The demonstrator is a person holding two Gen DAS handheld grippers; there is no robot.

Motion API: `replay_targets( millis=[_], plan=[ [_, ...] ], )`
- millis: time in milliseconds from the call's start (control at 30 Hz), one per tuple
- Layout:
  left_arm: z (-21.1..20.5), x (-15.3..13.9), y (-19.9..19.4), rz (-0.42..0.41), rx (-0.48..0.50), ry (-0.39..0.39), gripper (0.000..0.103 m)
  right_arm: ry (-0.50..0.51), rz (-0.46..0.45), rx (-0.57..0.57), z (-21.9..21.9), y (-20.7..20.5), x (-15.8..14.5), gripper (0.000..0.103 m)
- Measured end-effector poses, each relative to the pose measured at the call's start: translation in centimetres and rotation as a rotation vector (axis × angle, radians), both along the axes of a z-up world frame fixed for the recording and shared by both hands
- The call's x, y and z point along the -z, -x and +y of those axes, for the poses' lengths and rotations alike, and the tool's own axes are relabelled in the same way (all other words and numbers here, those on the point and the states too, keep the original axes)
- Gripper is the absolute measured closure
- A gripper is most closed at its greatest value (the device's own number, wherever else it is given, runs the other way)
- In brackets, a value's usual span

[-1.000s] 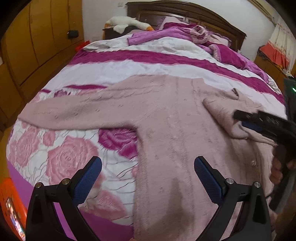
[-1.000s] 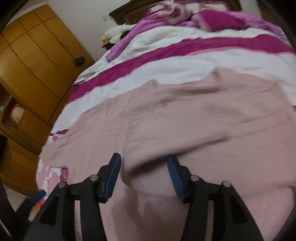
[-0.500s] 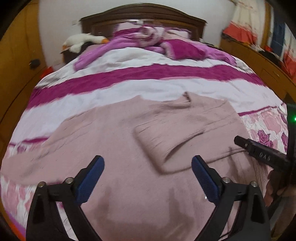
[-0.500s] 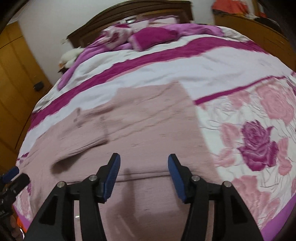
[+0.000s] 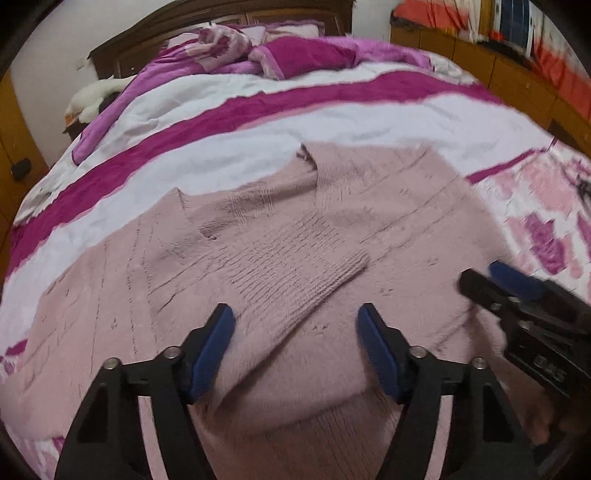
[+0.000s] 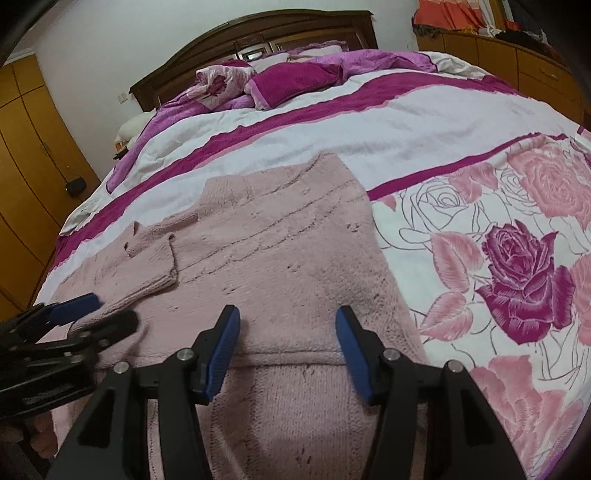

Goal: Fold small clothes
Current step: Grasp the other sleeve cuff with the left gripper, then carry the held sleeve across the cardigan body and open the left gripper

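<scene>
My left gripper (image 5: 295, 343) fingers spread wide, empty, hovering over pink knit sweater (image 5: 280, 266); folded sleeve cuff (image 5: 332, 266) at 12 o'clock. My right gripper (image 6: 286, 350) likewise wide open, holding nothing, over sweater hem. Only right view shows rose-print bedspread (image 6: 517, 277) at 3 o'clock, wardrobe (image 6: 26, 177) at 9. Bed's dark headboard (image 6: 258, 33) at 12.

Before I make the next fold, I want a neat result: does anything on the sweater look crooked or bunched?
The folded-in sleeve lies slanted across the pink sweater, its ribbed cuff pointing off at an angle rather than square with the body. Otherwise the knit lies flat on the bedspread; both grippers hover open.
</scene>
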State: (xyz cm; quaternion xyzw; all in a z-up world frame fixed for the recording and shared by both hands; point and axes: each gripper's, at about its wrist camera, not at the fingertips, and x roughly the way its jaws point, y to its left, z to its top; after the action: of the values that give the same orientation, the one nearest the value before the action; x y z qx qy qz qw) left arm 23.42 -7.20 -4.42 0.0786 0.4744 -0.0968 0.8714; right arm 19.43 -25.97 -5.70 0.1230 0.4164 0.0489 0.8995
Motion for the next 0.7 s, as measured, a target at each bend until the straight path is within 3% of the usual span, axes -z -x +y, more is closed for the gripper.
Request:
replay_targets(
  millis=[133,167,200,233,533,700],
  plan=[
    [-0.3,0.8,-1.0,-0.013,-0.012,0.003,0.067,0.025,-0.016,-0.007,0.3,0.0,0.1,0.042],
    [-0.2,0.7,-1.1,-0.023,-0.014,0.014,0.077,0.036,-0.020,-0.010,0.5,0.1,0.2,0.041],
    [0.0,0.5,-1.2,-0.041,-0.014,0.034,0.096,0.046,-0.024,-0.014,0.7,0.0,0.2,0.040],
    [0.1,0.4,-1.2,-0.054,-0.018,0.038,0.102,0.053,-0.027,-0.017,0.7,0.0,0.3,0.040],
    [6.7,-3.1,1.1,-0.195,-0.238,0.189,0.103,0.069,-0.040,-0.027,0.8,0.1,0.5,0.037],
    [11.5,-3.0,3.7,-0.231,-0.401,0.199,0.103,0.070,-0.044,-0.028,0.8,0.0,0.5,0.036]
  ],
)
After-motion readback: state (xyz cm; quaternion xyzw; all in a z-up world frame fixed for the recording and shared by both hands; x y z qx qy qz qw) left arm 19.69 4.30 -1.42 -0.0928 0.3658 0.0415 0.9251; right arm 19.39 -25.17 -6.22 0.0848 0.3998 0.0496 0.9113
